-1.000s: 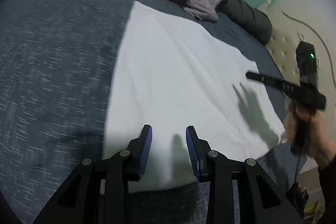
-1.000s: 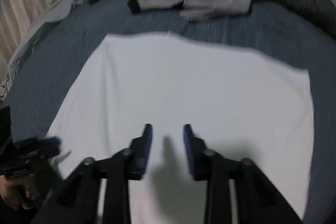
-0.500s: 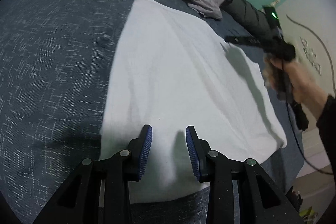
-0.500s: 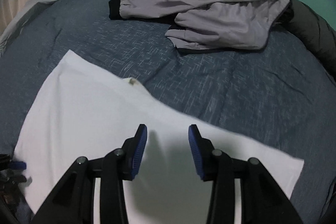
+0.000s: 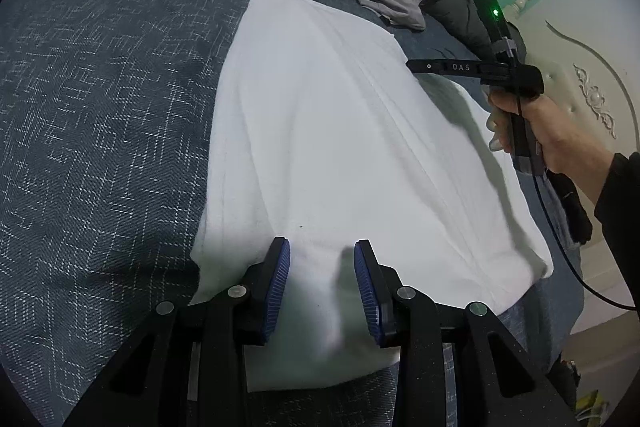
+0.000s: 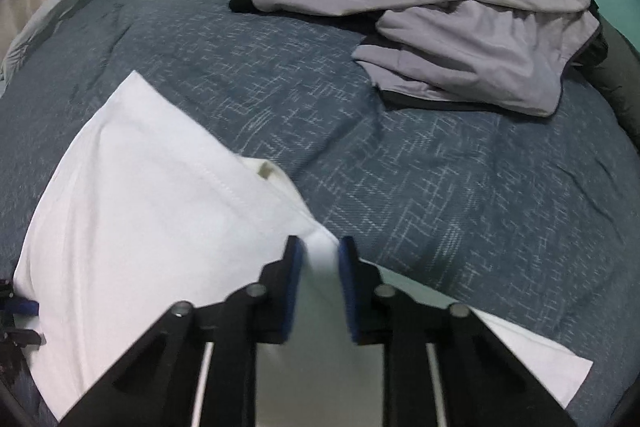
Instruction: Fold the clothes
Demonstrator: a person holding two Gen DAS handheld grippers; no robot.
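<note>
A white garment (image 5: pixel 340 147) lies spread flat on the blue-grey bedspread (image 5: pixel 100 107). My left gripper (image 5: pixel 322 283) is open, low over the garment's near edge, with white cloth between its blue pads. My right gripper (image 6: pixel 320 283) is at the garment's (image 6: pixel 160 227) far edge, its jaws narrowed around a fold of the white cloth; full closure is unclear. In the left wrist view the right gripper (image 5: pixel 420 66) reaches over the garment's right side, held by a hand.
A crumpled lilac-grey garment with black trim (image 6: pixel 440 7) lies at the back of the bed. A dark grey rolled duvet (image 5: pixel 460 15) runs along the teal wall. A cream headboard (image 5: pixel 580 87) stands at the right.
My right gripper has moved forward to the garment's far edge and its jaws have narrowed around the cloth. My left gripper has dropped lower over the near edge.
</note>
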